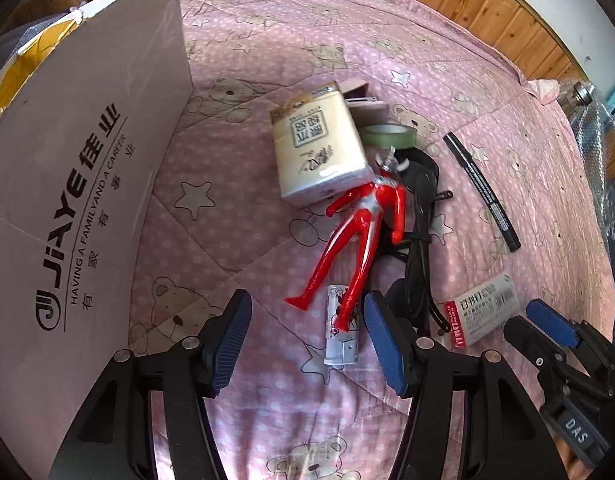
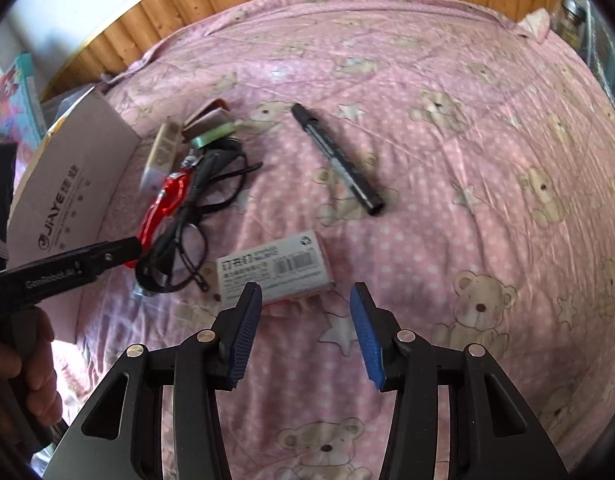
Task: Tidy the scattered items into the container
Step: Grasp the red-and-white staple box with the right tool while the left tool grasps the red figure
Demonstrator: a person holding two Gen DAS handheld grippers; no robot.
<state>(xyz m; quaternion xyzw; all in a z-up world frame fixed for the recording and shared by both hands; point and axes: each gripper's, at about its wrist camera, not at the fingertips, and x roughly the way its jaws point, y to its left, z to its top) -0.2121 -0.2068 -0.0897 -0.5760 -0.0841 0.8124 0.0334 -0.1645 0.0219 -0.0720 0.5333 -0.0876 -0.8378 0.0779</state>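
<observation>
On a bed (image 1: 235,216) covered with a pink quilt of bears and stars, a cardboard box (image 1: 79,184) stands at the left edge, its flap printed "JiAYE" and "HAVING A FAMILY AND A CAREER" with Chinese characters. The scattered things lie near the middle of the bed: a cream tissue pack (image 1: 319,148) with Chinese lettering, a red and silver toy figure (image 1: 359,224) lying partly over a small white carton (image 1: 341,332), a roll of green tape (image 1: 387,134), a pink stapler (image 1: 363,98) behind the pack, black glasses (image 2: 195,216) tangled with a black cord (image 1: 419,200), a black marker (image 2: 335,160) well apart toward the right, and a box of staples (image 2: 275,270) with a barcode and Chinese print.

The left hand-held gripper (image 1: 307,344) is released, jaws spread either side of the figure's legs. The right hand-held gripper (image 2: 305,332) is also released, hovering just before the staple box. A hand (image 2: 23,368) grips the left tool's handle, which reads "GenRobot.AI".
</observation>
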